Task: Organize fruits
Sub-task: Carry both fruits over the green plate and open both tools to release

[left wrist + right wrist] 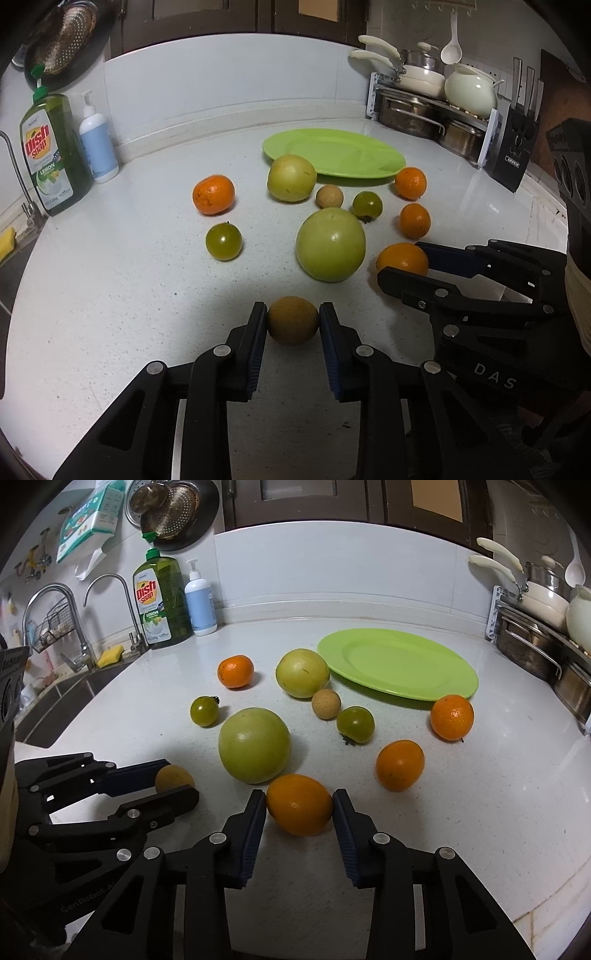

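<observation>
In the left wrist view, the left gripper (293, 321) has its pads pressed on either side of a small tan fruit (293, 320) that sits on the white counter (110, 314) at the 6 o'clock edge of the scatter; the green plate (334, 153) lies empty at 12 o'clock from it, beyond the big green fruit (330, 244). A straight lift before any sideways travel should keep that big fruit from being nudged. In the right wrist view, the right gripper (299, 805) is closed narrowly on an orange (299, 804), both pads touching its flanks, with the big green fruit just beside it at 11 o'clock and the plate at 1 o'clock. The orange is round and smooth, so I judge a centred, firm squeeze wise, and raising the two hands apart avoids a clash.
</observation>
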A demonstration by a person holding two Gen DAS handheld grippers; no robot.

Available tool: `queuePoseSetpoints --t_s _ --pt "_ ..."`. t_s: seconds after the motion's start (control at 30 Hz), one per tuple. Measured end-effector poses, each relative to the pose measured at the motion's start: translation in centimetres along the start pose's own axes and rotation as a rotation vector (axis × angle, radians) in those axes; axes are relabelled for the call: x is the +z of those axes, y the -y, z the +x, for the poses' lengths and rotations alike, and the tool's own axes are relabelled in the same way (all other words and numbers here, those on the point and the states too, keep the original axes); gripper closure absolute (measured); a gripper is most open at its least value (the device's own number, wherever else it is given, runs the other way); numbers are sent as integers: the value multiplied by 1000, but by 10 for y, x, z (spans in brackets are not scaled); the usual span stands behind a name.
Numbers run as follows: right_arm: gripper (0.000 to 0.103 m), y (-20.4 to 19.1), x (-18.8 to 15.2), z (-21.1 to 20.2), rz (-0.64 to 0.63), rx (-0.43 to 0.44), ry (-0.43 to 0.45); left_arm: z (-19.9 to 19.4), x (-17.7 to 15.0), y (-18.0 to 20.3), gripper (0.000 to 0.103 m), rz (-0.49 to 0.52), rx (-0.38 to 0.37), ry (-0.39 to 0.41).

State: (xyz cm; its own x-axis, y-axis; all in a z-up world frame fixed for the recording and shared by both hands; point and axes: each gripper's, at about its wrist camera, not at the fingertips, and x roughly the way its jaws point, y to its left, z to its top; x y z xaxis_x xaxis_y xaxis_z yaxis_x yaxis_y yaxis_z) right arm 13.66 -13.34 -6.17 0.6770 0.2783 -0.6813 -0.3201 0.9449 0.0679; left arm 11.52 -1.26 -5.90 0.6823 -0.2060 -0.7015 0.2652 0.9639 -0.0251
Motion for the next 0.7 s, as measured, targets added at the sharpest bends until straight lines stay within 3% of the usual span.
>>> queuePoseSetpoints --t_s 0.3,0.7 --pt "65 5 14 -20 4 -35 59 -15 24 1 74 16 1 66" --pt "65 53 78 -23 74 -157 159 6 106 9 74 63 -49 105"
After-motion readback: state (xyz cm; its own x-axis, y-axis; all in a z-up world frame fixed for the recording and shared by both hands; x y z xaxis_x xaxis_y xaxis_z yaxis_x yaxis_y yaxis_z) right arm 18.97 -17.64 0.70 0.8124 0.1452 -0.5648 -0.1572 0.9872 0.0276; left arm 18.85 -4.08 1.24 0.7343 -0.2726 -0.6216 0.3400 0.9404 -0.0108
